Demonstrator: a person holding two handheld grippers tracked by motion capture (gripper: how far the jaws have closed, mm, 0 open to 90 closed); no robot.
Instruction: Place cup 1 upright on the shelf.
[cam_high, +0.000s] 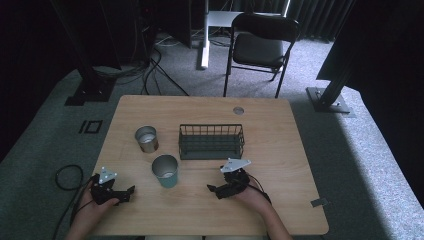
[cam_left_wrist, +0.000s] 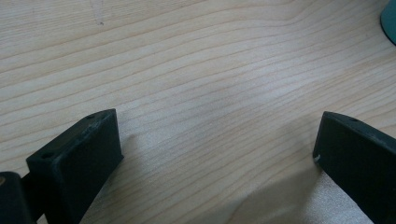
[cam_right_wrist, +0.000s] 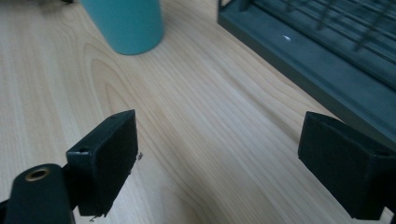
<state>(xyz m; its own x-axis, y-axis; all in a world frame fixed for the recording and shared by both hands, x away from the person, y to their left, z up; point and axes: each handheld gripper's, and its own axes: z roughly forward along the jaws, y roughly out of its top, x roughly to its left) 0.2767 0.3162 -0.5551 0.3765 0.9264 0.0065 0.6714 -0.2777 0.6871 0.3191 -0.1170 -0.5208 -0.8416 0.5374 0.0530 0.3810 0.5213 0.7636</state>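
Risk: we could tip the teal cup (cam_right_wrist: 126, 23) ahead-left of our right gripper (cam_right_wrist: 217, 158) | spread fingers (cam_right_wrist: 105, 163) empty | wire basket (cam_right_wrist: 327, 65) crowds right finger

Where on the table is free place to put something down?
Bare wood lies along the right edge beside the rack, across the far strip behind it, and between the two tools, left and right. Crowded: the centre, where steel cup, teal cup and rack stand close.

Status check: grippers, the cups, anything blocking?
Left gripper and right gripper open, empty, low over the table. Teal cup upright between them, untouched. Steel cup beside wire basket. Nothing blocking.
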